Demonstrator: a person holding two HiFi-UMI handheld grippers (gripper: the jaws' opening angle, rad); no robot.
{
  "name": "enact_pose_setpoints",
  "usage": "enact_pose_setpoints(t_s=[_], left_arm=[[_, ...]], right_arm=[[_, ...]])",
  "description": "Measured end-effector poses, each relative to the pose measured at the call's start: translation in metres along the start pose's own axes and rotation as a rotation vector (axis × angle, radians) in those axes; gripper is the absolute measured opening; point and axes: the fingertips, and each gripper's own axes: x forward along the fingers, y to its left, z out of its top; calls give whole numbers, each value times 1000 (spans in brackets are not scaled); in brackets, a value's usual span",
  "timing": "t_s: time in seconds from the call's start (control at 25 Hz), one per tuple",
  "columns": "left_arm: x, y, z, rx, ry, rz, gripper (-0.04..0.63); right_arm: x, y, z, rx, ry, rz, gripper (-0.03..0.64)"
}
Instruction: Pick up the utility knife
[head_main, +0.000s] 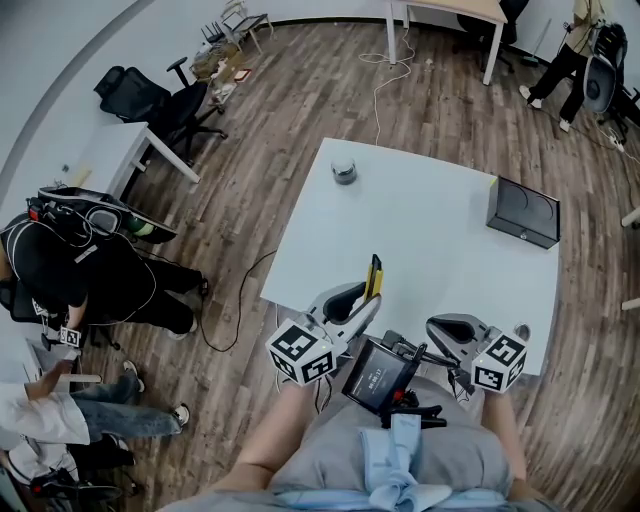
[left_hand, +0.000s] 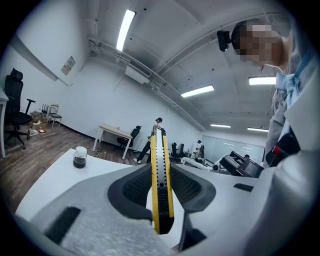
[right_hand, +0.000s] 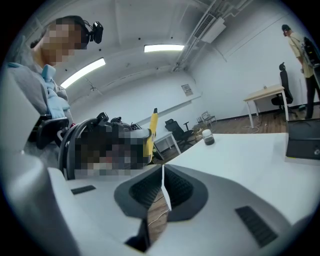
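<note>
Wood-floored office: your white table (head_main: 430, 220) carries a black box (head_main: 523, 212). Your left gripper (head_main: 362, 300) is clamped on the yellow utility knife (left_hand: 161, 190) over the table's near edge. Your right gripper (right_hand: 162, 175) is closed and empty. The wall notice (left_hand: 68, 65) is too small to read.

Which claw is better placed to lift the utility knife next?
Left, probably: the left claw already grips the utility knife; the right claw is shut and empty.

No readable text — wall sign (left_hand: 68, 65) blurred.
</note>
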Motion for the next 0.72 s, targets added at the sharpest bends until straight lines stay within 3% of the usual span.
enact_pose_setpoints(t_s=[0.72], left_arm=[[3,-1,6,3,5,-8,124]], right_arm=[[-3,1,8,-9,-2,-8,26]])
